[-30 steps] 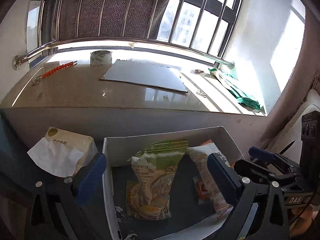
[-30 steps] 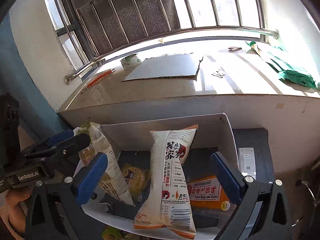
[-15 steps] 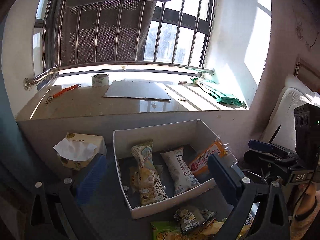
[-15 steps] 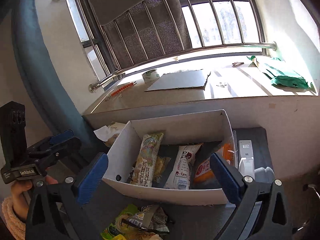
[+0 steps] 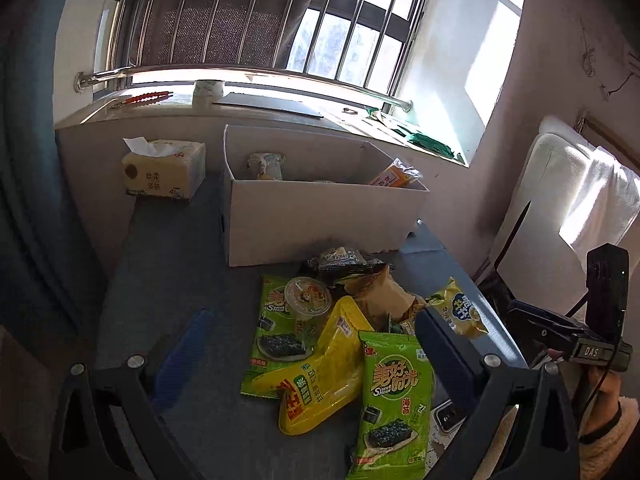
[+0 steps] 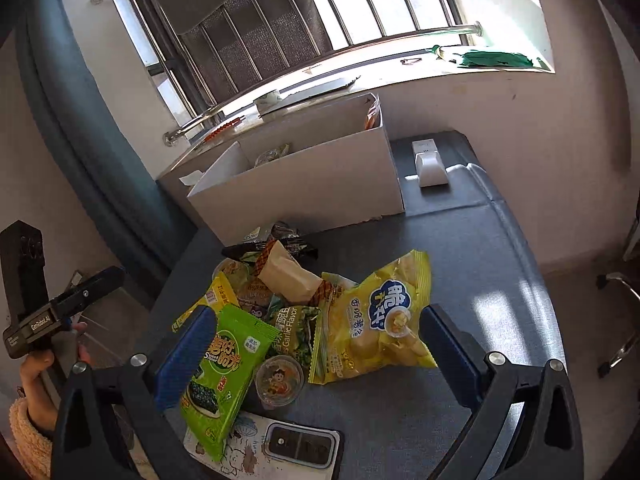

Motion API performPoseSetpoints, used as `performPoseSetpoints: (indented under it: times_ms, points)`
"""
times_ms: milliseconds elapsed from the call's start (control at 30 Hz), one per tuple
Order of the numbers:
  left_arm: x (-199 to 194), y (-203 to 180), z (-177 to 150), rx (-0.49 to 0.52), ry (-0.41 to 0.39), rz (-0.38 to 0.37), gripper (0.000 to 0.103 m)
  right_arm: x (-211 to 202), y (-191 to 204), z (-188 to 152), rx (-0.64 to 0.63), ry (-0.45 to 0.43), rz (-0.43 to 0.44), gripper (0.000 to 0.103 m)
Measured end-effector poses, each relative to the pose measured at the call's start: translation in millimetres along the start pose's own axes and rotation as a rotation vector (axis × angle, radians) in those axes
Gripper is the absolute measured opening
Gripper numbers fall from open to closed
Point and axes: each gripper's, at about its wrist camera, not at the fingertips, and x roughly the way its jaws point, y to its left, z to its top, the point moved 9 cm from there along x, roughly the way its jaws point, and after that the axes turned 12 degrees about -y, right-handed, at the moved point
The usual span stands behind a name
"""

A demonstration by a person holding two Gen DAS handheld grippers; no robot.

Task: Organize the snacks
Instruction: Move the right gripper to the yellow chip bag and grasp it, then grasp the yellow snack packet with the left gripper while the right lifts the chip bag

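A: Count?
B: Two green seaweed packets [image 5: 394, 394] [image 5: 278, 330], one yellow chip bag [image 6: 376, 316], one clear jelly cup [image 6: 280, 378], piled on the grey table [image 6: 480, 280] in front of the white cardboard box [image 5: 320, 220].
A: Grippers?
B: Left gripper [image 5: 312, 356] and right gripper [image 6: 316, 352] both spread wide, empty, above the pile.
A: Labels?
B: "Sweet Hour", "Garlic Flavor".
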Motion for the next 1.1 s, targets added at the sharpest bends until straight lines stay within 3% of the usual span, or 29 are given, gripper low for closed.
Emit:
performPoseSetpoints:
  times_ms: [200,433,567,733,800,833,867,900,1000,1100]
  points:
    - [-6,-4,-38,0.001,0.046,0.007,0.103,-7,-18,-39,-0.010,0.066,-0.047,0.103]
    - [-12,-1,-46,-0.013,0.069,0.010,0.103,27,-36,-30,0.109,0.074,-0.020,0.103]
    - [-14,7,-48,-0.042,0.076,0.007,0.103,57,-55,-27,0.118,0.096,-0.071,0.103]
    - [-12,14,-53,-0.043,0.097,0.023,0.103,83,-60,-28,-0.010,0.133,-0.122,0.103]
    - [-9,15,-55,-0.054,0.108,0.020,0.103,87,-53,-29,-0.059,0.127,-0.088,0.102]
    - [-7,16,-56,-0.056,0.110,0.020,0.103,89,-50,-29,-0.070,0.127,-0.075,0.095]
    - [-5,15,-56,-0.053,0.113,0.017,0.103,91,-49,-33,-0.073,0.148,-0.072,0.064]
    - [-3,15,-56,-0.048,0.117,0.017,0.103,91,-47,-31,-0.065,0.135,-0.057,0.054]
    - [1,13,-58,-0.020,0.129,0.018,0.103,85,-44,-28,-0.018,0.120,-0.023,0.041]
    - [7,11,-60,0.013,0.150,-0.003,0.103,70,-43,-23,-0.023,0.089,-0.035,0.040]
